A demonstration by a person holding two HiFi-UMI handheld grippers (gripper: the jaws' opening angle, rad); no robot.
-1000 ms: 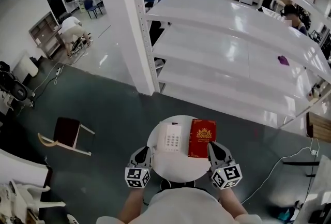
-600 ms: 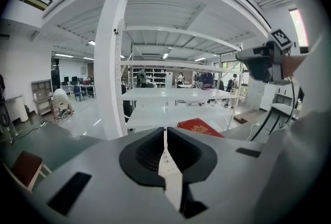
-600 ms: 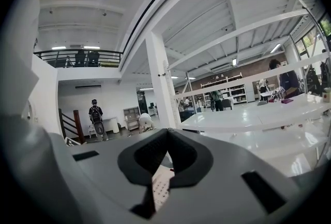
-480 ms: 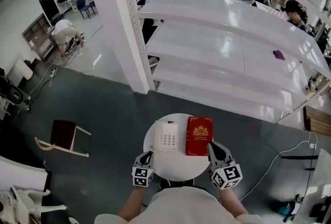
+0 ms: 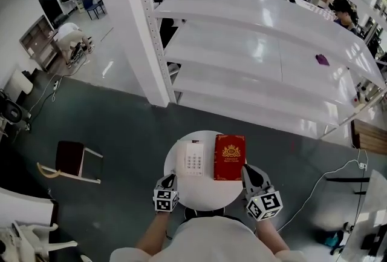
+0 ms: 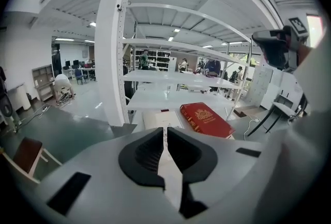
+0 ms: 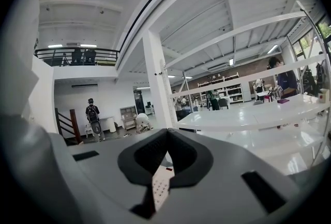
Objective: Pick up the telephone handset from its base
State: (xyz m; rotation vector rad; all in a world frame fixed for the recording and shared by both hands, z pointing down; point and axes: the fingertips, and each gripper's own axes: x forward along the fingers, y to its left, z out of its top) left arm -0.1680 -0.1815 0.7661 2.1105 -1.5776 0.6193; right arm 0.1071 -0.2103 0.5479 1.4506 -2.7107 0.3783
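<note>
A white telephone (image 5: pixel 193 158) with its handset on the base lies on the left half of a small round white table (image 5: pixel 202 193). The phone (image 6: pixel 164 117) lies just beyond the tips in the left gripper view. My left gripper (image 5: pixel 169 178) is shut and empty at the table's near left edge, just short of the phone. Shut and empty as well, my right gripper (image 5: pixel 247 170) hovers at the near right edge by a red book (image 5: pixel 230 157). Part of the phone's keypad (image 7: pixel 159 184) shows through the slit under the right gripper's (image 7: pixel 167 135) tips.
The red book (image 6: pixel 207 120) lies right of the phone, close beside it. Behind the table stand a white shelving rack (image 5: pixel 272 55) and a white pillar (image 5: pixel 130 25). A small stool (image 5: pixel 71 159) lies on the grey floor at left, and a cable (image 5: pixel 323 185) runs at right.
My left gripper has sunk toward the table's near left edge and looks smaller in the head view. The right gripper has stayed put. Phone and book have not moved.
</note>
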